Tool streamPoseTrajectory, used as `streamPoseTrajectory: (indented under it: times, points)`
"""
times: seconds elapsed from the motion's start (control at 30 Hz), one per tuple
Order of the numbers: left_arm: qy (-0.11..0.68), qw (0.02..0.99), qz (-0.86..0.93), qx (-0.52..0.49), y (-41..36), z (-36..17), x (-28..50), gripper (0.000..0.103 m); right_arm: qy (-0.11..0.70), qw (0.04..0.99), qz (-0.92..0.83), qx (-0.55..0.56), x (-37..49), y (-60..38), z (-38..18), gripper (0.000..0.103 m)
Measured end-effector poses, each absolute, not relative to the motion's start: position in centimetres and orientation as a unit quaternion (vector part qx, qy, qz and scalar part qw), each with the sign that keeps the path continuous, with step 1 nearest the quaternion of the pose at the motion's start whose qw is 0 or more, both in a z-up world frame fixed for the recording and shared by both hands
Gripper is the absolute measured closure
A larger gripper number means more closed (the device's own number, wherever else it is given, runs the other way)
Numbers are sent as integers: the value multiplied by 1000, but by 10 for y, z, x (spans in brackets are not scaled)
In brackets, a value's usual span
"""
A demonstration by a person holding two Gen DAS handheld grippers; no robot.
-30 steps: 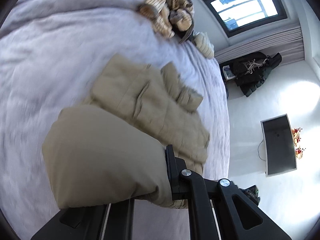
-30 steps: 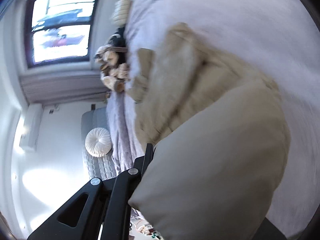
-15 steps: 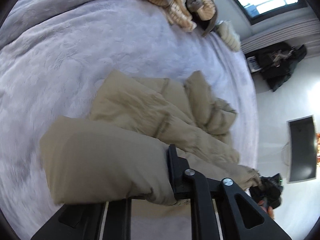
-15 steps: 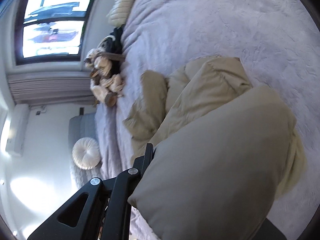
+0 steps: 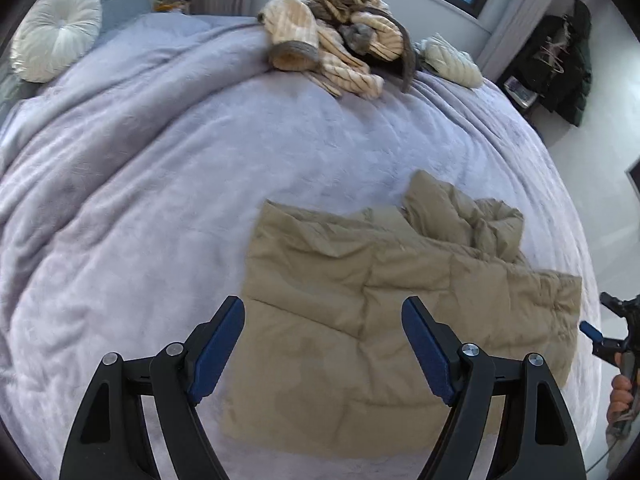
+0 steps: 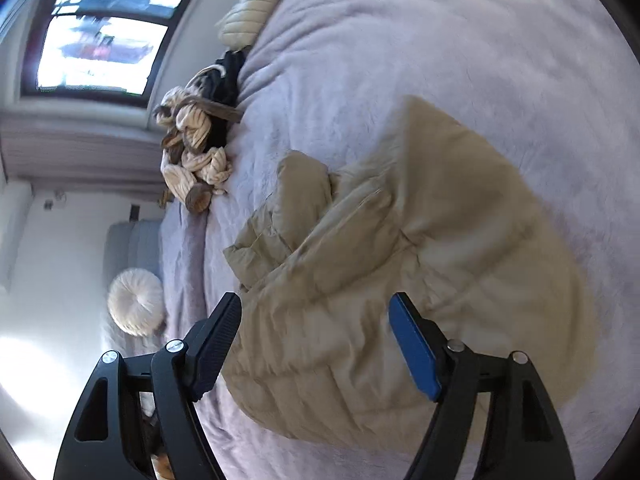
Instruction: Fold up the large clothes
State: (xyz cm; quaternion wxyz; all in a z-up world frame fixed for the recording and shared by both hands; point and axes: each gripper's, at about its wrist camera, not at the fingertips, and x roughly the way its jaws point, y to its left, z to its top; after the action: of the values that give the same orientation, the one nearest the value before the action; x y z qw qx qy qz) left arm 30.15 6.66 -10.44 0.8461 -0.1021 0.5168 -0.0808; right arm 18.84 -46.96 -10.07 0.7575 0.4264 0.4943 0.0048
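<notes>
Tan jacket lies below both opening tools, unheld

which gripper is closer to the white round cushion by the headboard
Left. The left gripper hangs over the tan jacket's cushion-side edge; the right gripper is off its opposite edge, farther from the round cushion.

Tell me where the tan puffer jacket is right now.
The tan puffer jacket lies folded on the lilac bedspread, directly ahead of both open grippers in each wrist view, nearer the camera than the pile of striped clothes by the window.
</notes>
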Motion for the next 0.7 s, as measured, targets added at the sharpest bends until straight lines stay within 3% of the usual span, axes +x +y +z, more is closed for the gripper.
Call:
streamPoseTrajectory:
  times: [0.03, 0.07, 0.13, 0.37, 0.47, 0.7]
  points:
    - [521, 843, -86, -100, 63, -109, 302, 35, 500, 766, 0, 404, 186, -467, -98, 36]
    - [528, 839, -87, -95, 57, -116, 304, 37, 512, 773, -5, 375, 186, -464, -99, 62]
    - [536, 835, -85, -87, 46, -133, 311, 37, 538, 781, -20, 318, 189, -457, -105, 82]
    - [529, 843, -29, -87, 37, -186, 357, 37, 543, 817, -84, 177, 215, -468, -137, 85]
    - [530, 844, -18, -79, 33, -207, 376, 37, 537, 816, -103, 187, 230, -485, -158, 92]
    - [518, 853, -19, -70, 23, -224, 401, 36, 530, 809, -119, 222, 259, -508, -196, 94]
